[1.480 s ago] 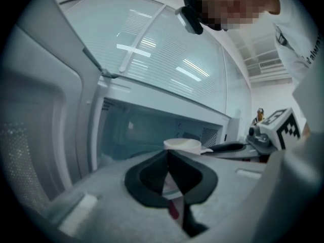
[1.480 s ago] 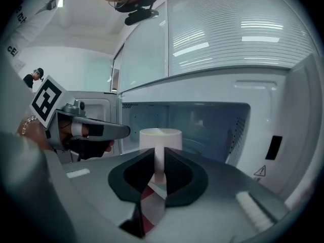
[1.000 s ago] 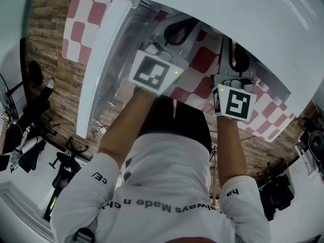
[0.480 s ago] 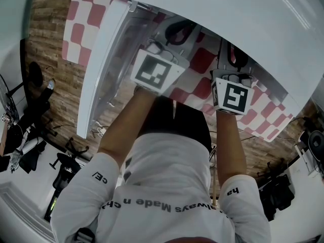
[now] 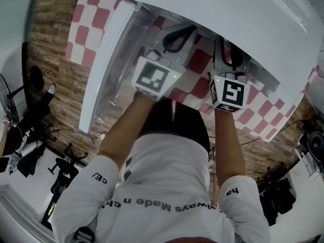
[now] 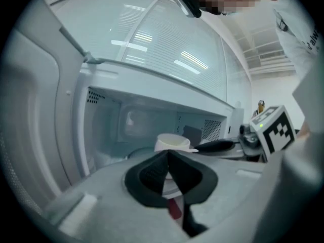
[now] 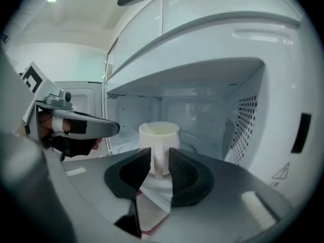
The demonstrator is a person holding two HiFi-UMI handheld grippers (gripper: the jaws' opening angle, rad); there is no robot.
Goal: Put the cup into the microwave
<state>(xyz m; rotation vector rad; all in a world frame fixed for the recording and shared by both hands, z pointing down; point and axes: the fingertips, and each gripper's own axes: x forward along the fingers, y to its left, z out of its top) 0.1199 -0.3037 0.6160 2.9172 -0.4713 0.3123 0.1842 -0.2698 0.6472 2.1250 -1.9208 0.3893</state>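
A white cup (image 7: 159, 135) stands inside the open microwave (image 7: 243, 110), seen in the right gripper view. My right gripper (image 7: 160, 162) is shut on the cup's handle, a pad on each side. In the left gripper view the cup (image 6: 172, 142) shows just beyond my left gripper (image 6: 167, 158), whose jaws are shut with nothing in them, at the cavity's mouth. In the head view both grippers reach under the microwave's white top (image 5: 228, 14), the left gripper (image 5: 174, 34) beside the right gripper (image 5: 230, 54). There the cup is hidden.
The microwave door (image 5: 104, 65) stands swung open at the left, close beside my left arm. A red and white checked cloth (image 5: 83, 29) covers the surface below. The perforated cavity wall (image 7: 245, 120) is at the cup's right.
Both grippers have shifted a little further in under the microwave's top, the right one more. The right gripper has stayed closed on the cup's handle.
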